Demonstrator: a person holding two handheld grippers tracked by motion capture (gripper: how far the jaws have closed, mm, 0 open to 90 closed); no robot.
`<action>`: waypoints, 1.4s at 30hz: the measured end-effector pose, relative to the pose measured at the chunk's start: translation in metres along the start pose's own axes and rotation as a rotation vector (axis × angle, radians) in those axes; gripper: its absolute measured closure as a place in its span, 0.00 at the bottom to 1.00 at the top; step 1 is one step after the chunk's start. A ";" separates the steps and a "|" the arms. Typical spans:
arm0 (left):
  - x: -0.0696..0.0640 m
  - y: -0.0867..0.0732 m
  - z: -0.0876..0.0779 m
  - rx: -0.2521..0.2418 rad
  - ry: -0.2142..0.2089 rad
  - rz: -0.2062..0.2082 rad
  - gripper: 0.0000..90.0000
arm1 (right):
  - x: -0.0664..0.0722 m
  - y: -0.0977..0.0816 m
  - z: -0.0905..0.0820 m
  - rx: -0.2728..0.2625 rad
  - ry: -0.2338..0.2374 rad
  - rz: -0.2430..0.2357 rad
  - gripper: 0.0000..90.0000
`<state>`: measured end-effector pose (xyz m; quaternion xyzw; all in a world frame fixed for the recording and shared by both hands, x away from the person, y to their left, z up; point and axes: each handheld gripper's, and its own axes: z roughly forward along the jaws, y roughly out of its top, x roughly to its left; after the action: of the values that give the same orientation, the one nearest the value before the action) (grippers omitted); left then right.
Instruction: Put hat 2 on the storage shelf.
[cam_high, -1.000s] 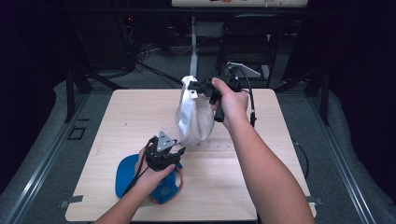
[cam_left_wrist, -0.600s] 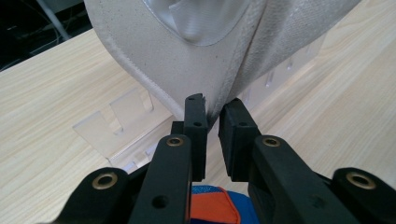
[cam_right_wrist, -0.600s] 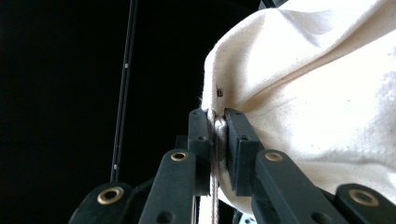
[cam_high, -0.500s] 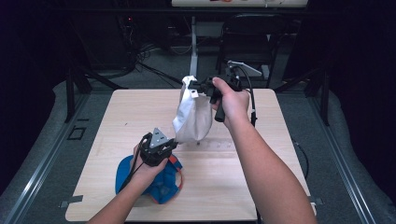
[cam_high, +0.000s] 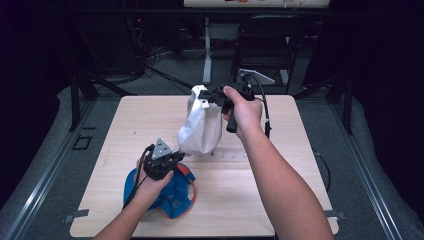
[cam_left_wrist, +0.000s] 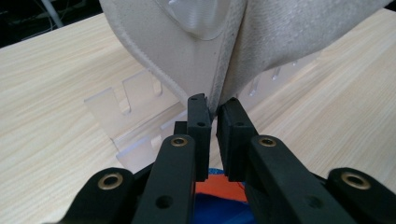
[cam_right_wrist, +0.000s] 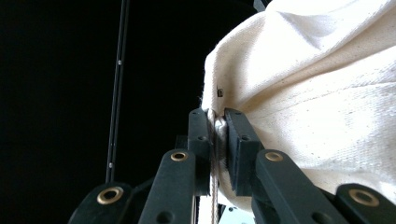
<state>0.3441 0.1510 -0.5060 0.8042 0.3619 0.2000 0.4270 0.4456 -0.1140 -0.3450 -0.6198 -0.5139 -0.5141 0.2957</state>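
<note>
A cloth bag (cam_high: 201, 125) hangs over the middle of the counter (cam_high: 280, 200), its lower end close above a clear slotted rack (cam_left_wrist: 140, 116) lying on the counter. The right tongs (cam_high: 207, 95) sit at the bag's top edge, toward the far side. The left tongs (cam_high: 172, 156) sit near-left of the bag, at its lower edge, above a cloth item (cam_high: 175, 200) lying on the counter's near-left part.

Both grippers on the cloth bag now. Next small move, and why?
Probably ease the left gripper away from the right gripper to spread the cream cloth bag: its fingers have just been closing on the bag's lower edge, and the right grips the top.
</note>
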 end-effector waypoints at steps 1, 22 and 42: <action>0.000 -0.001 -0.001 0.000 0.000 -0.009 0.93 | -0.001 -0.001 0.001 -0.002 0.001 -0.004 0.91; 0.004 -0.023 0.013 0.066 -0.011 -0.101 0.94 | -0.025 -0.007 0.013 0.039 -0.105 -0.031 0.91; 0.015 -0.038 -0.039 0.009 0.027 -0.125 0.72 | -0.025 -0.014 -0.022 -0.012 -0.148 -0.139 0.82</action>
<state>0.3138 0.1977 -0.5157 0.7792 0.4180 0.1821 0.4300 0.4268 -0.1378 -0.3642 -0.6205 -0.5732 -0.4892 0.2169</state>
